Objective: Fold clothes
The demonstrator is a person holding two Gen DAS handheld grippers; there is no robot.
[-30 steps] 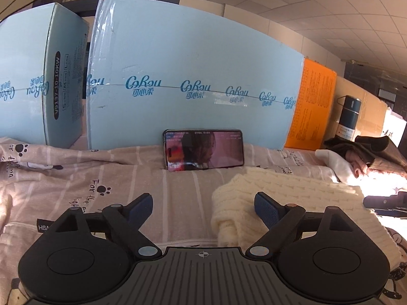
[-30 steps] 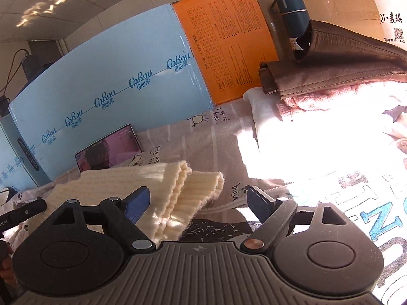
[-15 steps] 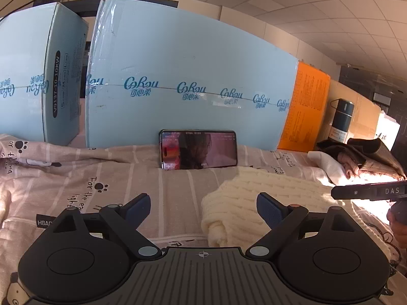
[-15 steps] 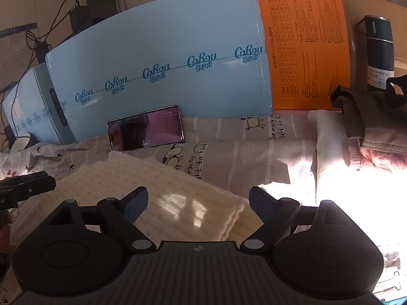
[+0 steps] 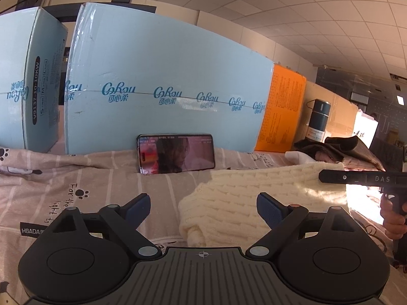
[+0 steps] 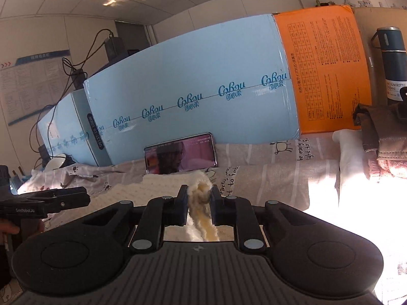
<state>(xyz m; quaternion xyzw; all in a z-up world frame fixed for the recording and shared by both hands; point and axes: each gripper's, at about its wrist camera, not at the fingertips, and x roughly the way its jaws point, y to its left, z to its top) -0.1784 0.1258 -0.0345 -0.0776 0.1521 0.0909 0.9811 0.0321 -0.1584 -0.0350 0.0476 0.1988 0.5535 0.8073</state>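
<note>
On the bed, the right tool [image 6: 199, 207] pinches a bunched edge of the cream sweater [image 5: 254, 190]. Left tool [image 5: 202, 207] hovers spread, sweater at its two o'clock.

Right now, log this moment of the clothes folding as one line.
right gripper: shut on cream sweater edge | left gripper: open, empty, over the sweater | sweater: on bedsheet, partly folded

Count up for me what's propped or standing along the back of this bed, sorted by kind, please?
Light blue boxes: 2
Orange box: 1
Phone: 1
Dark bottle: 1
Total: 5
</note>
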